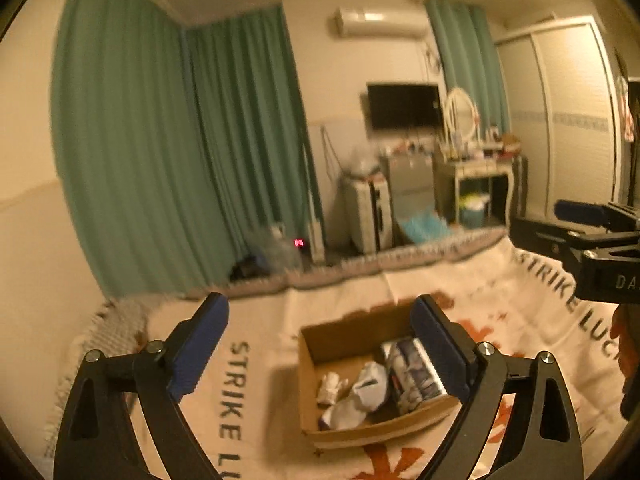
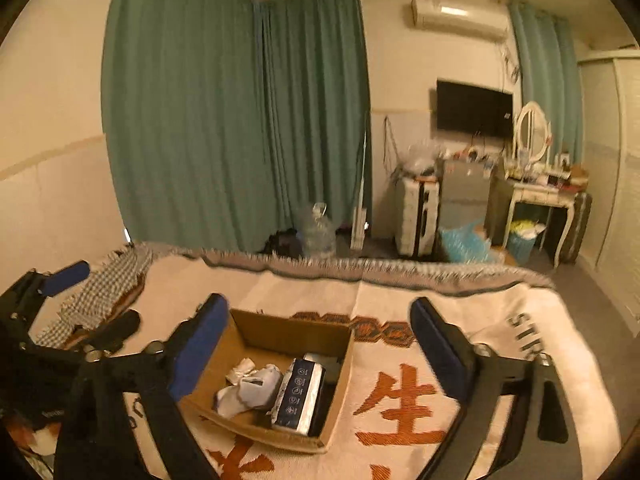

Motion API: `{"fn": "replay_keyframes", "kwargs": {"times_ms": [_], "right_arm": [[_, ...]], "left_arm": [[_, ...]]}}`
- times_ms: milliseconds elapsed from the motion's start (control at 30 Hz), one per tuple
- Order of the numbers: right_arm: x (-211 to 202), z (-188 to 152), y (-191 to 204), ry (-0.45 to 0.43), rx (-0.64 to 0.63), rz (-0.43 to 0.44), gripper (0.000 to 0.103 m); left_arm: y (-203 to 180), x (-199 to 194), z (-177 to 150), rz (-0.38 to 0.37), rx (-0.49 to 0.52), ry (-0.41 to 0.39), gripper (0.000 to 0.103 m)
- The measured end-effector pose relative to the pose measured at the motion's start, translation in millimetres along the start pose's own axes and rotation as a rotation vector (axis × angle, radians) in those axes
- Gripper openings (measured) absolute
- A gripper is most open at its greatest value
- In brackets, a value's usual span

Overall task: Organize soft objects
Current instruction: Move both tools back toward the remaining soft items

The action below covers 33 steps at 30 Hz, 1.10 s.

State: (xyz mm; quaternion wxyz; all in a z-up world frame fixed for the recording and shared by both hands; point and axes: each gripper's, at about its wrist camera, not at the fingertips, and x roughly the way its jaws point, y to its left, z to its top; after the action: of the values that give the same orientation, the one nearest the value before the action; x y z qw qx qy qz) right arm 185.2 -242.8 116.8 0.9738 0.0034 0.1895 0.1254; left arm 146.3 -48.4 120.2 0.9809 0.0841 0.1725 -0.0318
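On the printed blanket [image 2: 420, 312] covering the bed sits an open cardboard box [image 2: 280, 332]. Inside it lie crumpled white cloth pieces [image 2: 252, 392], possibly socks (the view is soft), beside a dark blue-and-white packet [image 2: 298, 400] leaning near the box's right wall. My left gripper [image 1: 320, 356] hovers above the box with jaws spread wide, holding nothing. My right gripper [image 2: 320, 356] likewise hangs over the box, jaws fully apart. A checked cloth [image 2: 100, 292] lies on the blanket's far left edge.
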Motion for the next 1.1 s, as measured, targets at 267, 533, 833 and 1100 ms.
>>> {"fn": "replay_keyframes", "kwargs": {"times_ms": [267,533,833,1100], "right_arm": [[-95,4,7,-0.038,-0.023,0.031,0.100],[-106,-45,23,0.041,-0.097,0.111,0.100],[-35,-132,40,0.201,-0.092,0.182,0.100],[30,-196,49,0.327,-0.102,0.174,0.097]], "left_arm": [[6,-68,-8,0.069,-0.011,-0.017,0.094],[7,-71,-82,0.093,-0.059,0.125,0.094],[-10,-37,-164,0.118,-0.132,0.246,0.094],[-40,9,-222,0.053,-0.116,0.419,0.093]]}}
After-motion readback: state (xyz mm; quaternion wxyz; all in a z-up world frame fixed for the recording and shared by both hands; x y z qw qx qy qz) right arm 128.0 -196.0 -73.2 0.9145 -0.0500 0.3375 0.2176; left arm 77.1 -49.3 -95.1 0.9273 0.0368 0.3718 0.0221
